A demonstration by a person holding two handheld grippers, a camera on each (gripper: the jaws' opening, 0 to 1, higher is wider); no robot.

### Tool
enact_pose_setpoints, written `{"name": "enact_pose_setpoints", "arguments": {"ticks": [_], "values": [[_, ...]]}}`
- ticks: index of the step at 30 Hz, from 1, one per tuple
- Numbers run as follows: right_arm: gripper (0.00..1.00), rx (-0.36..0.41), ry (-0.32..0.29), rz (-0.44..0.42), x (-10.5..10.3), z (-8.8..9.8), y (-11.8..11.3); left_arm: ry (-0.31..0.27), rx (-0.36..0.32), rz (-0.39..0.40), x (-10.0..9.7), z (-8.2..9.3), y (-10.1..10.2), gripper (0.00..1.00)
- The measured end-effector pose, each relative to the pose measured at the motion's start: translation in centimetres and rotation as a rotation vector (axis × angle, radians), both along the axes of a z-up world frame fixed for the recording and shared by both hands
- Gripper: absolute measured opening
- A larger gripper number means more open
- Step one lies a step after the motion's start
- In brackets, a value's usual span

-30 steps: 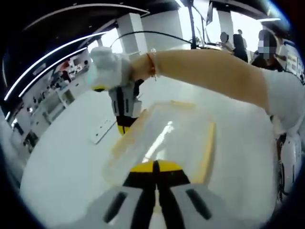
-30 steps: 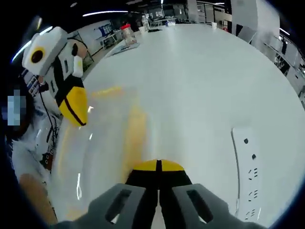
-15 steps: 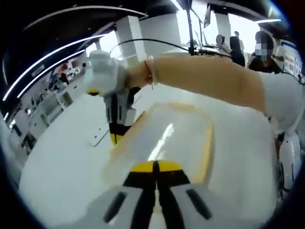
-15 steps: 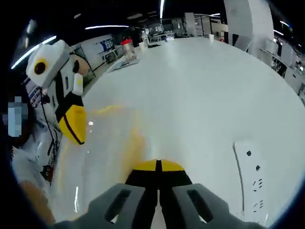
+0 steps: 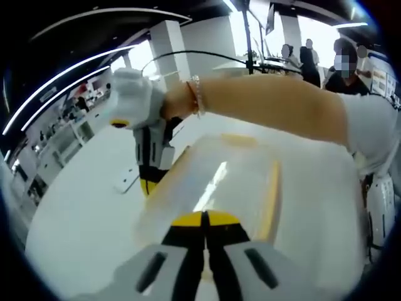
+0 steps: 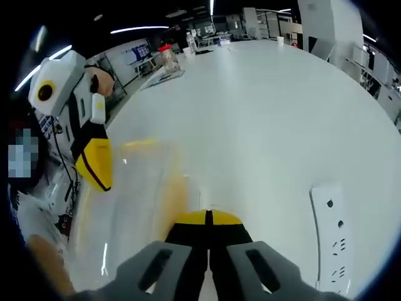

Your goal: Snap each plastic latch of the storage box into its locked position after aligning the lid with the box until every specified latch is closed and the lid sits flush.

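A translucent plastic storage box with a clear lid and yellow latches (image 5: 232,188) lies on the broad white table (image 5: 81,207), directly ahead of the left gripper (image 5: 203,235), whose grey jaws with their yellow-and-black tips are pressed together with nothing between them, just at the near edge of the lid. In the left gripper view the right gripper (image 5: 149,179) comes in across the top, held by a bare forearm with a thin bracelet (image 5: 195,95), its yellow tip down at the far side of the box. The right gripper view shows its own jaws likewise pressed together and empty, at one yellow-edged side of the box (image 6: 135,188), with the left gripper (image 6: 94,164) at the opposite side. A white power strip (image 6: 332,235) lies on the table near the box. Farther across the table stands a clear jar with a red lid (image 6: 168,56). Several people (image 5: 310,53) stand in the background
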State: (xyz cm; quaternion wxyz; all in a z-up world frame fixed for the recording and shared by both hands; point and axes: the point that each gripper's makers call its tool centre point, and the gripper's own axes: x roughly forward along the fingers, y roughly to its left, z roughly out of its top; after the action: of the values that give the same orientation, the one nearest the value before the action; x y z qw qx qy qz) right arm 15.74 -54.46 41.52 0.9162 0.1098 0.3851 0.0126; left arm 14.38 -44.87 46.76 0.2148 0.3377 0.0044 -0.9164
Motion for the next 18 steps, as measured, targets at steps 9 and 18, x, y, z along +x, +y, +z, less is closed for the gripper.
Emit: {"name": "enact_pose_setpoints", "arguments": {"ticks": [9,18], "values": [[0.0,-0.358,-0.223,-0.208,-1.7,10.9,0.9,-0.031,0.011,0.008,-0.5,0.0,-0.5,0.0],[0.03,-0.526,-0.263,-0.321,-3.6,14.1,8.3,-0.021,0.034,0.031,-0.7,0.2,-0.9,0.0]]}}
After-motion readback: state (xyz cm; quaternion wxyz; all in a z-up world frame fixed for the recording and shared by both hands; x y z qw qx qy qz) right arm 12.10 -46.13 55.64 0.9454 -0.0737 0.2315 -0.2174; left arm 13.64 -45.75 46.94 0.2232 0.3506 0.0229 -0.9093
